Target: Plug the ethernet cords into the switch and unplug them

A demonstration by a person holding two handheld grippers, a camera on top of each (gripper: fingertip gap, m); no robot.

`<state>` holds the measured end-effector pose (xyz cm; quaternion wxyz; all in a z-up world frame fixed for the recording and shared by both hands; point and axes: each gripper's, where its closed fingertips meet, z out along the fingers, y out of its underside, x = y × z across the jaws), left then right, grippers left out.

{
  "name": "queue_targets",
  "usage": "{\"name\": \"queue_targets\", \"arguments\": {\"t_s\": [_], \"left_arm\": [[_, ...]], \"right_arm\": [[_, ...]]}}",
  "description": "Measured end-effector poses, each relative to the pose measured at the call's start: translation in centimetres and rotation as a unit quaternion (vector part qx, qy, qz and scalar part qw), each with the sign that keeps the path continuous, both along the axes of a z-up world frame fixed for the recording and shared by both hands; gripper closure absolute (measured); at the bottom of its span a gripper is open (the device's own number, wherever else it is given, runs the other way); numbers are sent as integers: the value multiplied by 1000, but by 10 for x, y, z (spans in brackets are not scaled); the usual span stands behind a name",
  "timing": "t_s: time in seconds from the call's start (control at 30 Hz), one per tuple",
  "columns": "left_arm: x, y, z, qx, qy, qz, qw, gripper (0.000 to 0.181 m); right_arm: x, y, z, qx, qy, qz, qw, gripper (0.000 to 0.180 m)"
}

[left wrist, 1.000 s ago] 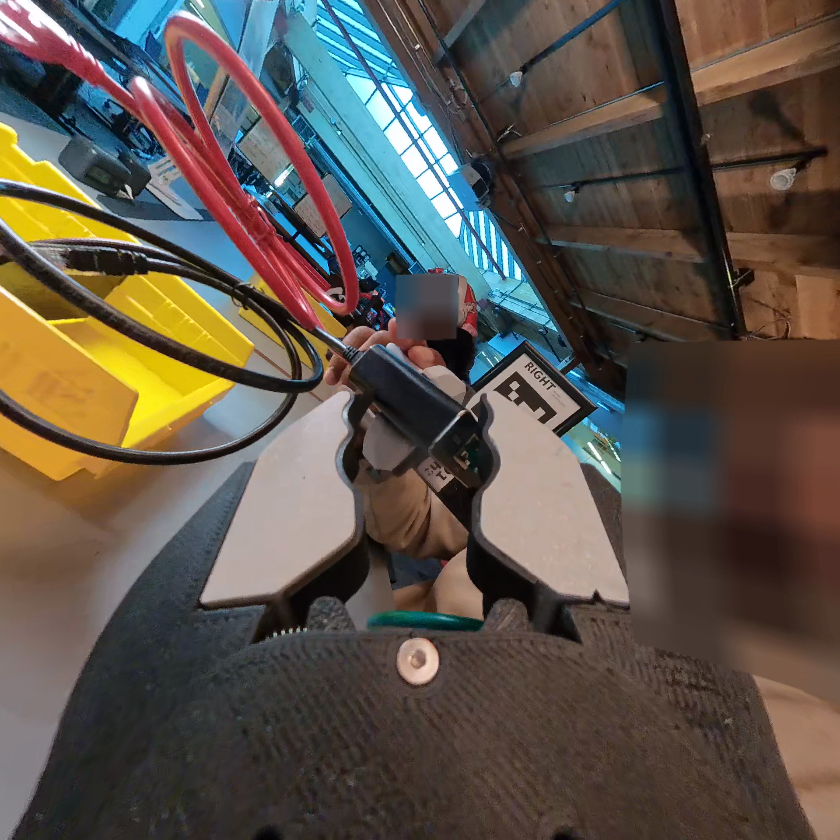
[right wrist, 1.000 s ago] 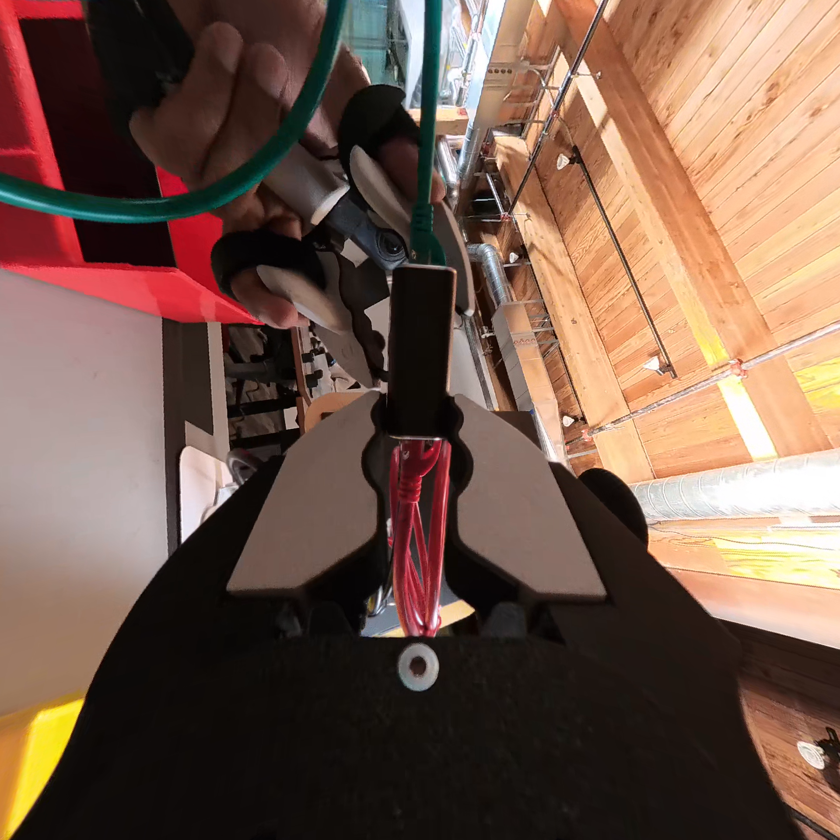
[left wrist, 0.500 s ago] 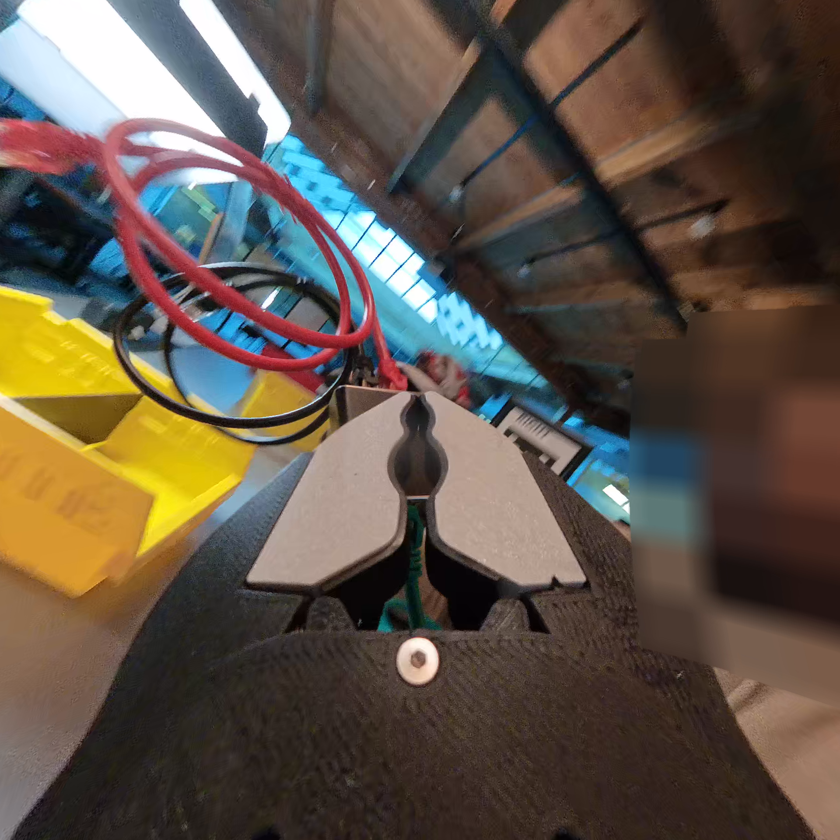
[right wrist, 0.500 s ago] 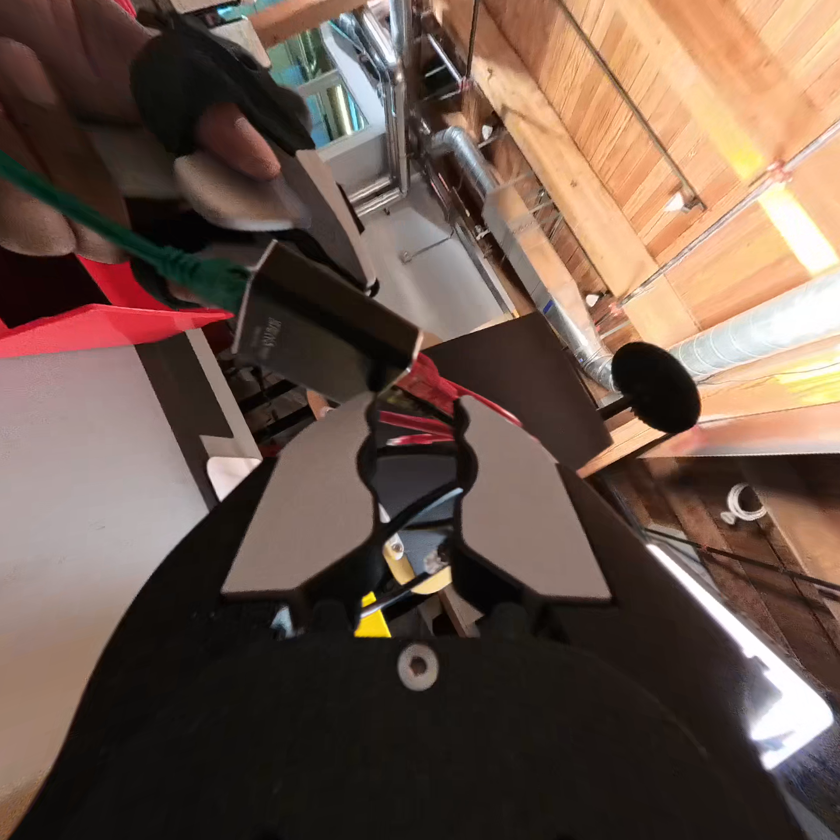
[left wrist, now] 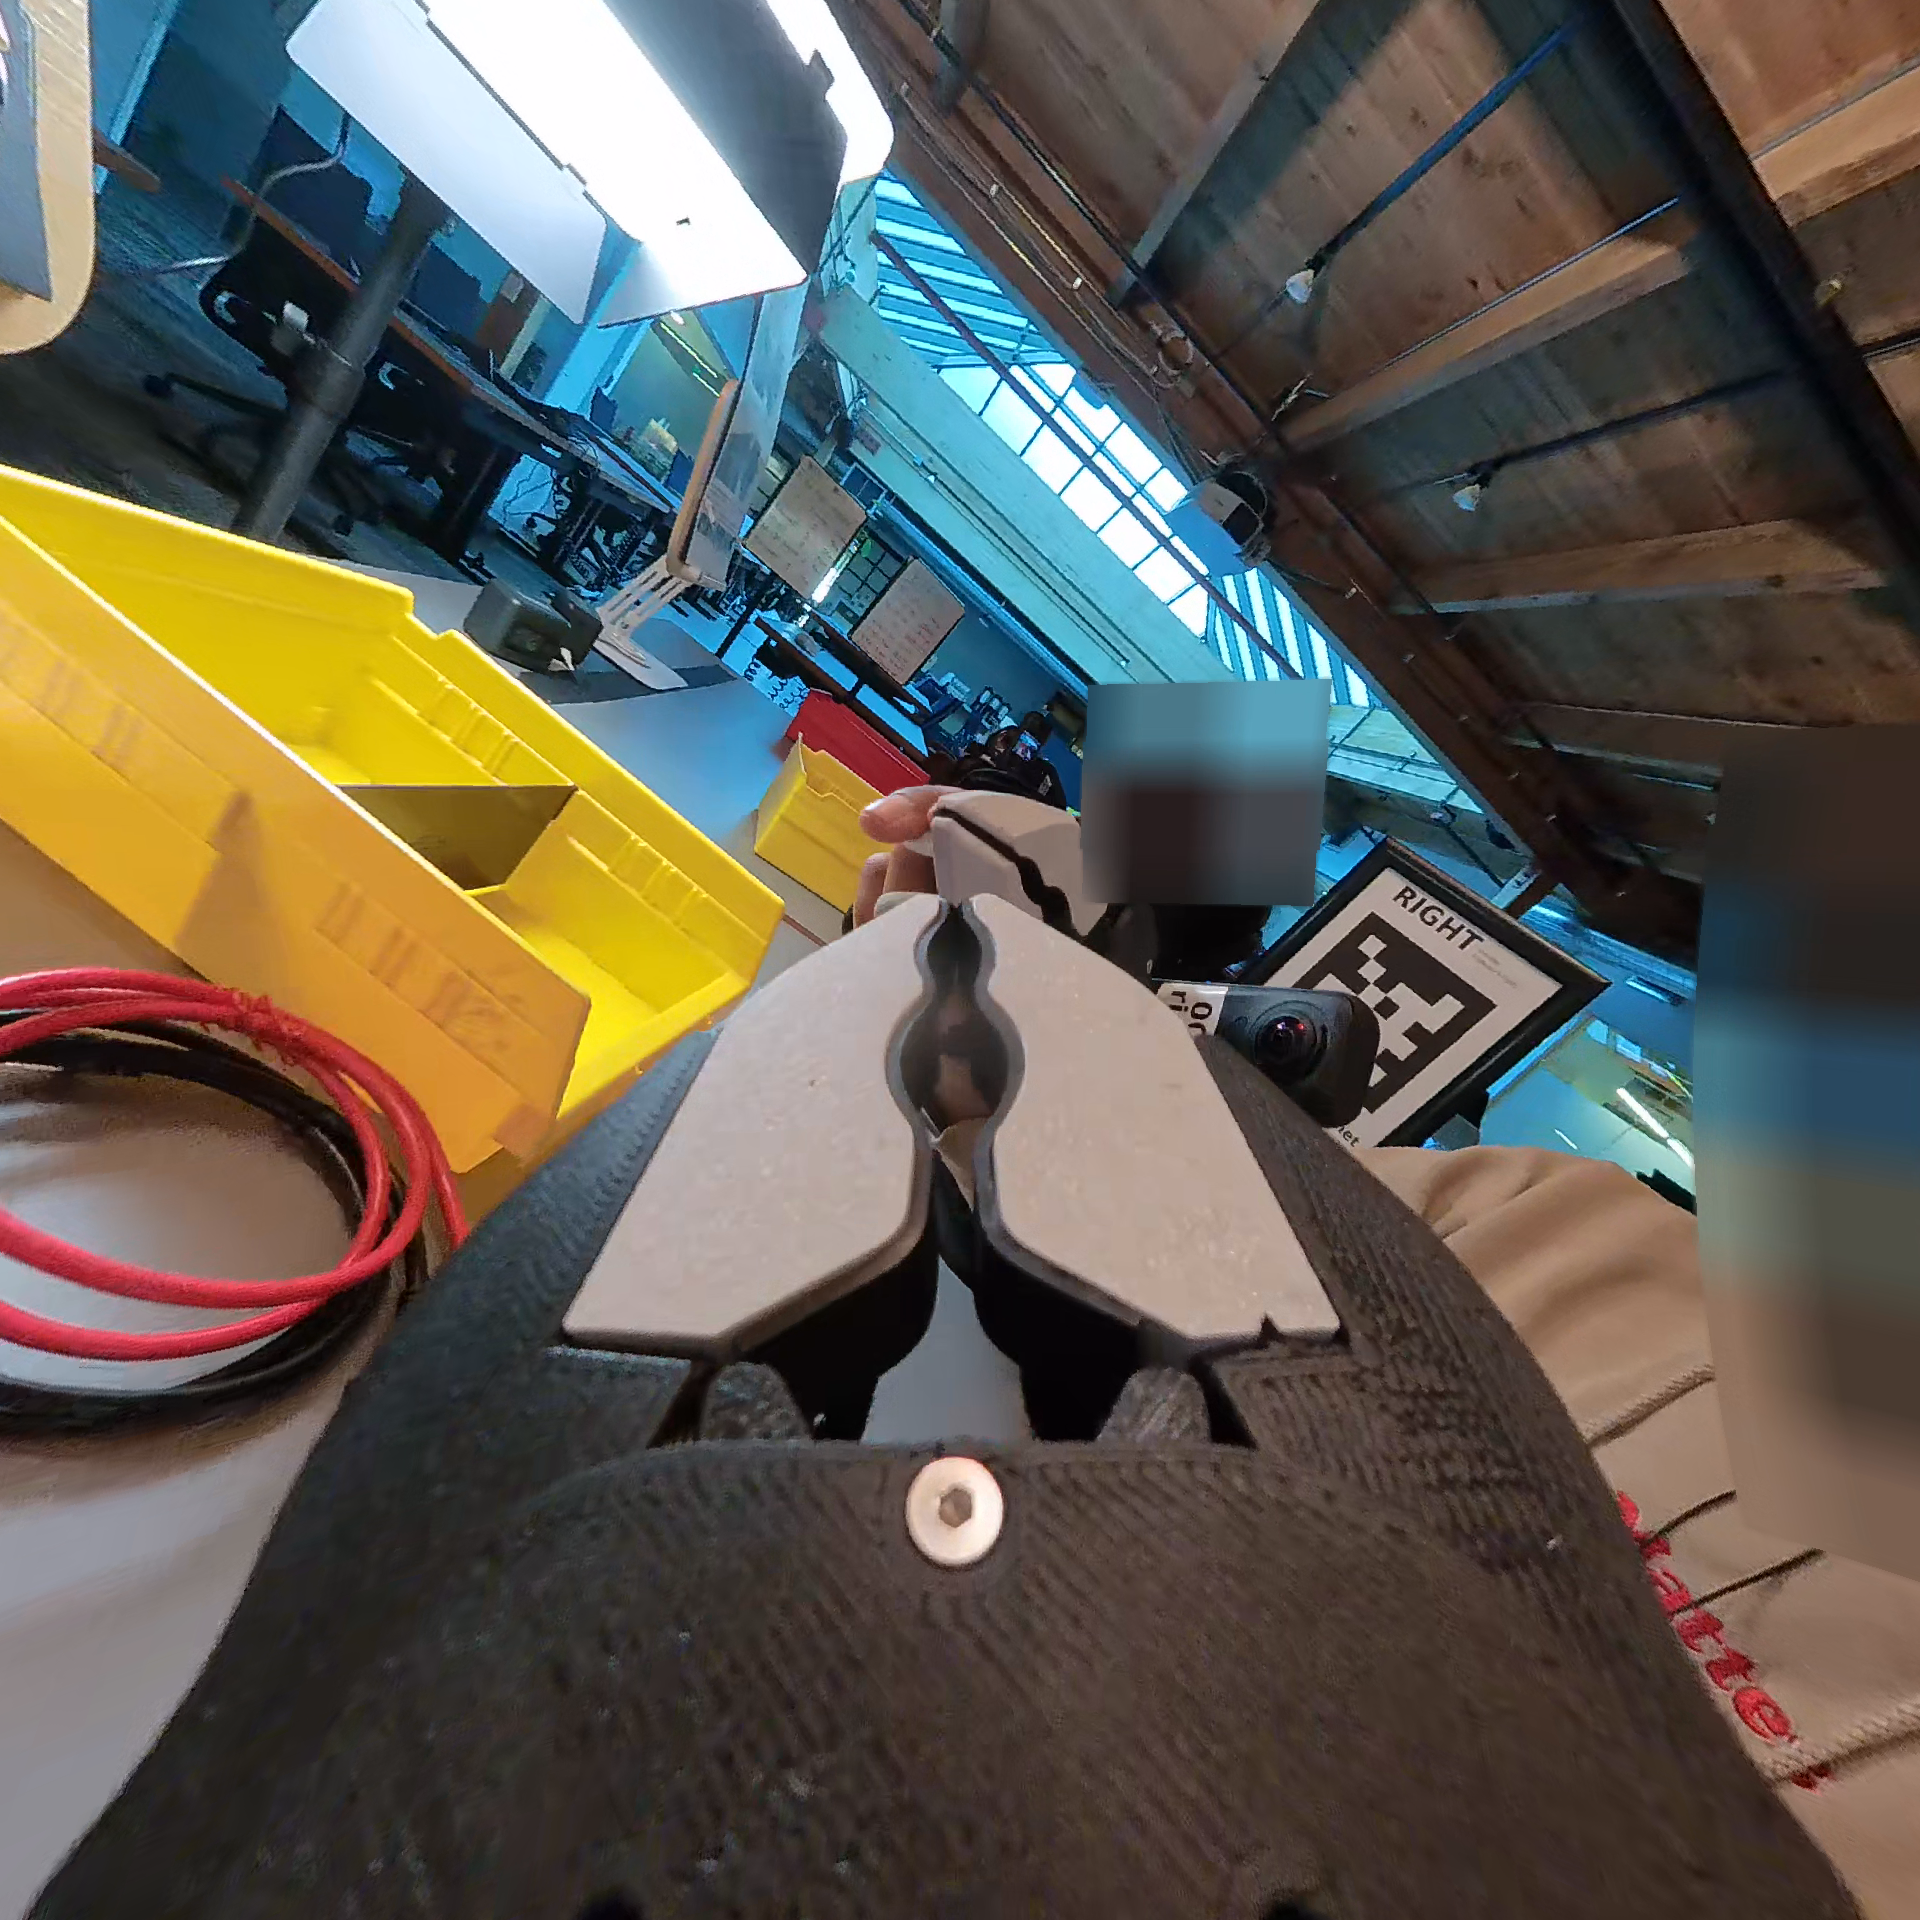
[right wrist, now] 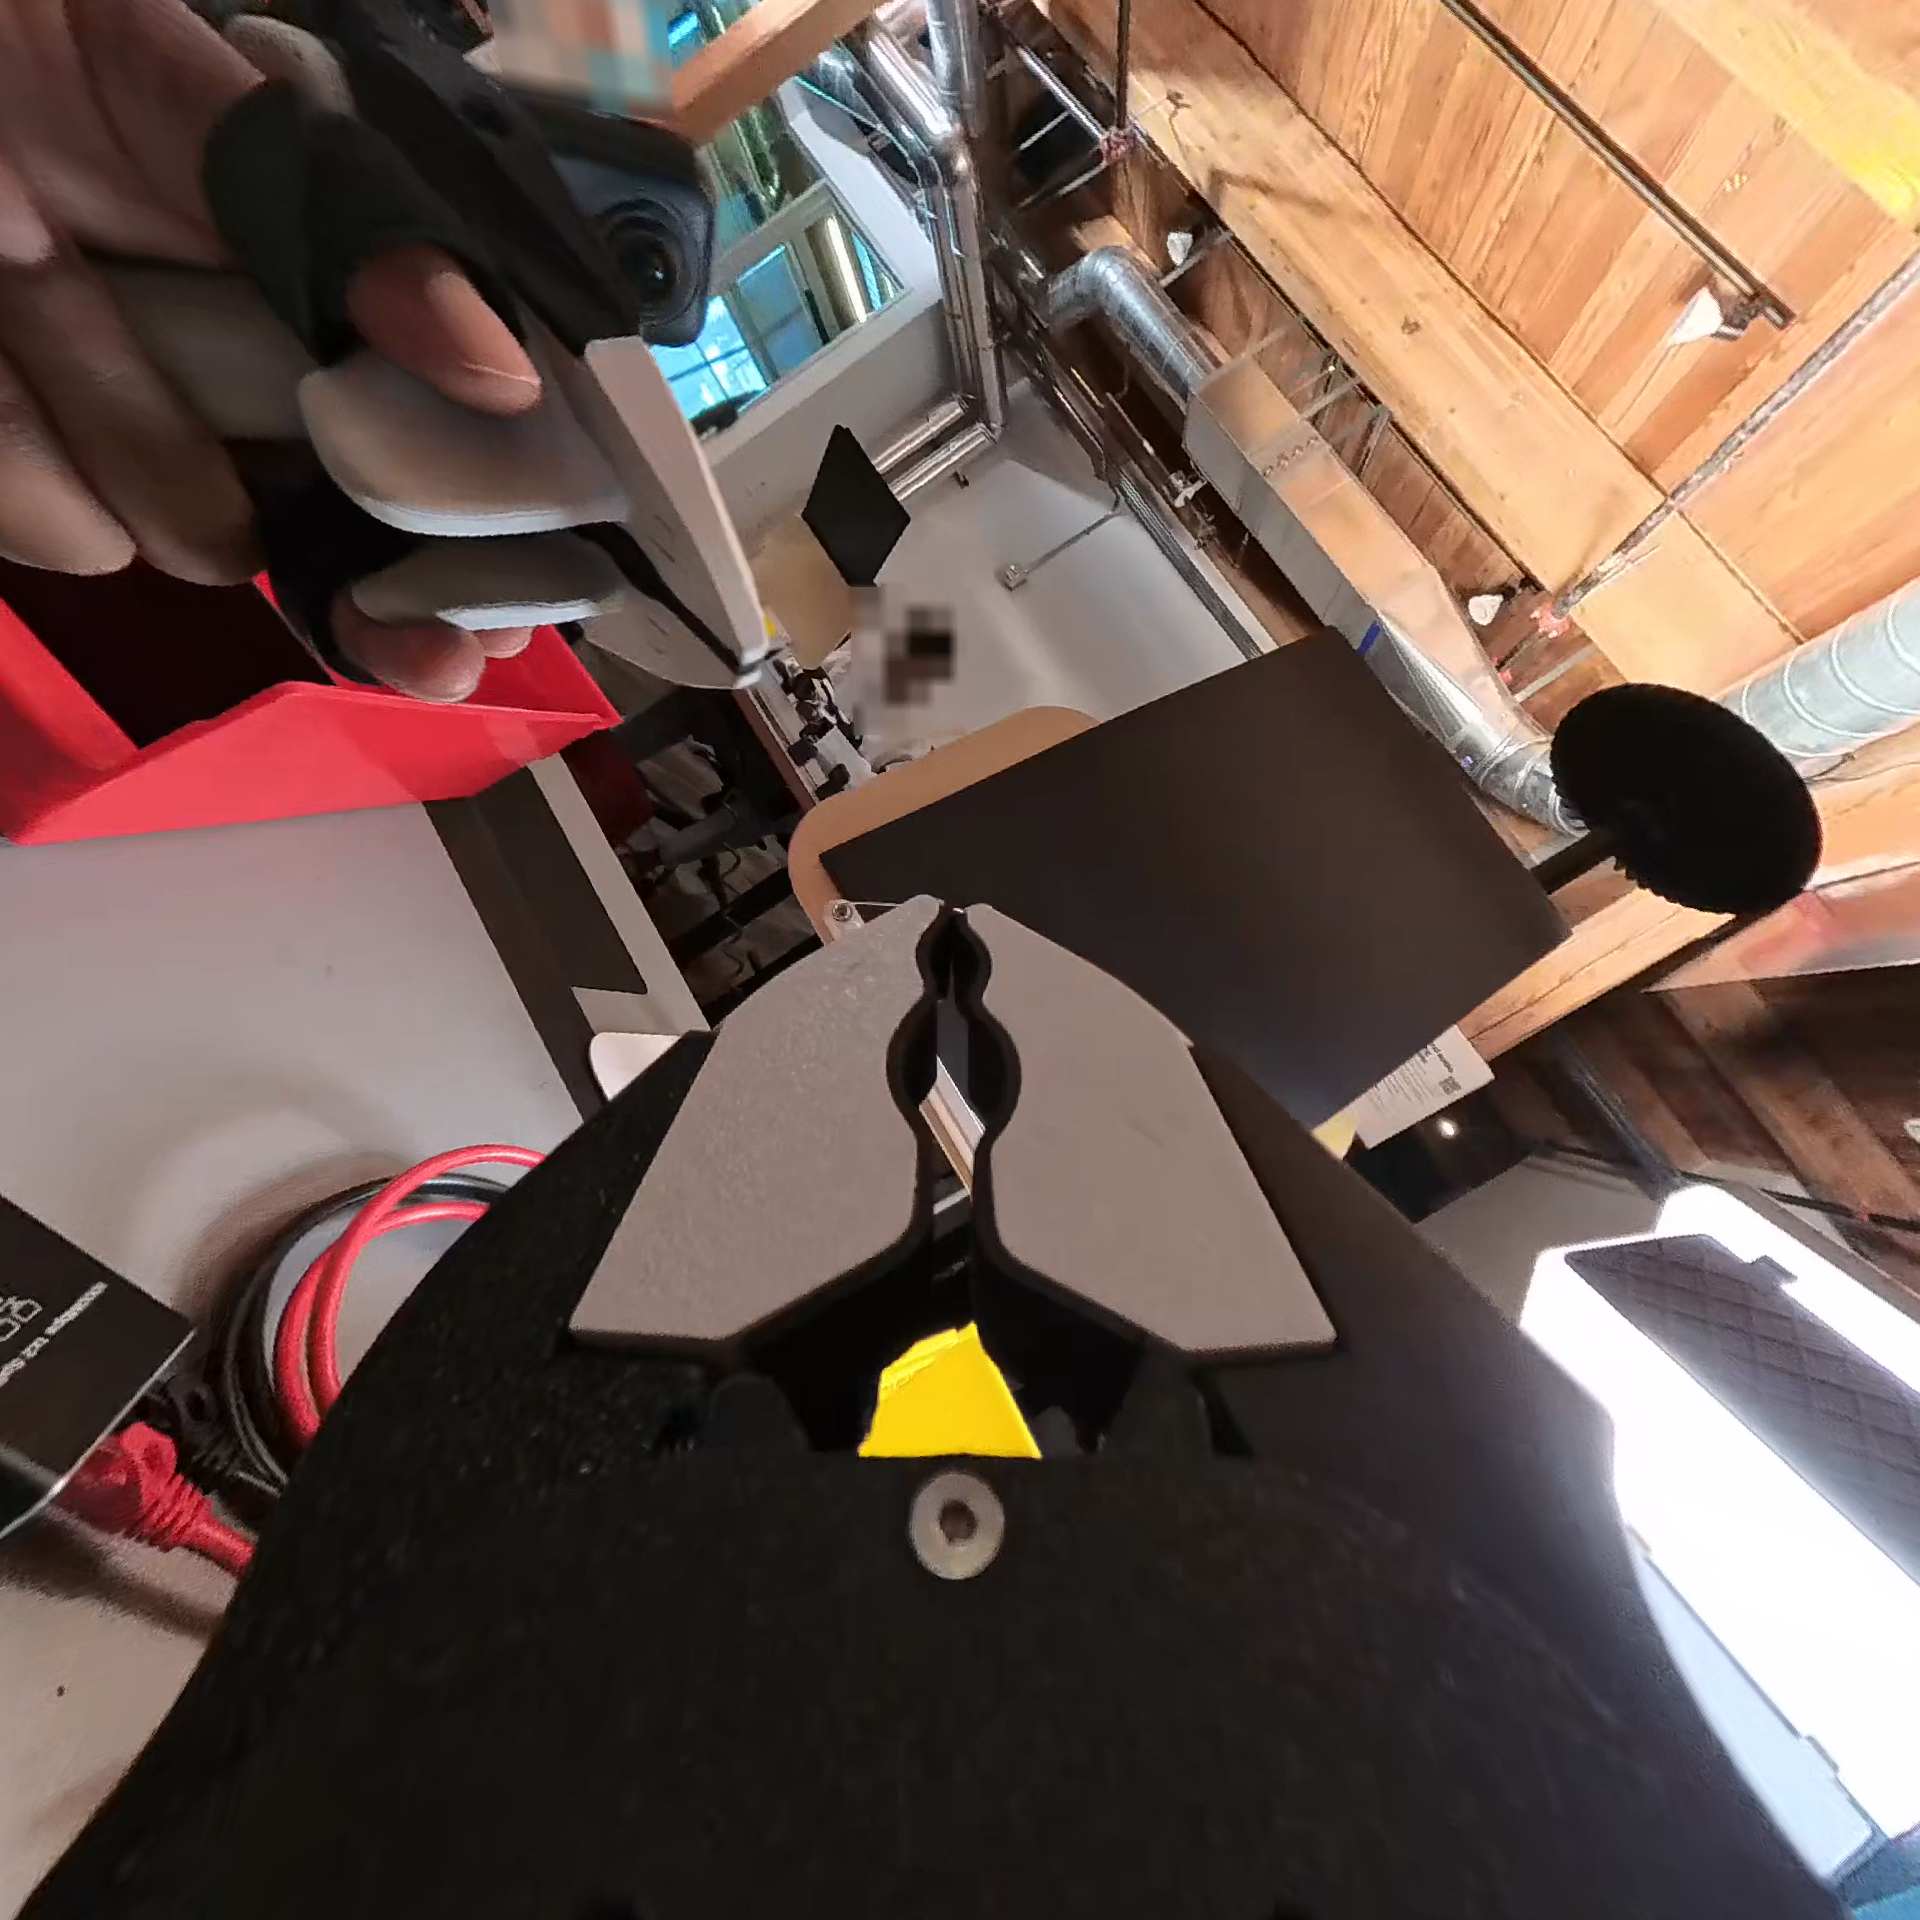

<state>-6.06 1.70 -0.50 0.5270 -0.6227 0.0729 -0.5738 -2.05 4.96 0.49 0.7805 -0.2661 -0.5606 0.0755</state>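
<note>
The black switch [right wrist: 62,1361] lies on the white table [right wrist: 260,987] at the lower left of the right wrist view, with a red plug [right wrist: 145,1496] at its edge. A coil of red cord [right wrist: 343,1278] and black cord [right wrist: 244,1340] lies beside it. The coil also shows in the left wrist view [left wrist: 239,1195]. My left gripper [left wrist: 956,914] is shut and empty, raised off the table. My right gripper [right wrist: 954,920] is shut and empty too. Each gripper shows in the other's view, held in a hand: the left gripper [right wrist: 743,655] and the right gripper [left wrist: 951,831]. No green cord is in view.
A big yellow bin [left wrist: 364,831] stands left of the left gripper, with a small yellow bin [left wrist: 810,831] and a red one [left wrist: 852,743] farther back. A red bin [right wrist: 291,748] sits behind the table. A black panel [right wrist: 1195,883] stands ahead of the right gripper. Left tips and right tips are each some 20 centimetres from the red plug [right wrist: 145,1496].
Both grippers have let go of the switch, which was held in the air with cords hanging. Switch and coil now lie on the table. Both jaws have closed empty.
</note>
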Motion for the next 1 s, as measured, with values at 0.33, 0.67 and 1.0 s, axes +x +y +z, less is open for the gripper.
{"name": "queue_targets", "arguments": {"t_s": [0.33,0.67,1.0], "left_arm": [[1,4,-7,-12,14,6,1000,181],[4,18,-115,-106,404,43,908,137],[19,9,-206,-222,510,-33,830,105]], "right_arm": [[4,10,3,-34,12,-7,999,180],[13,41,-2,-241,-3,24,970,160],[22,49,2,-320,-3,48,946,146]]}}
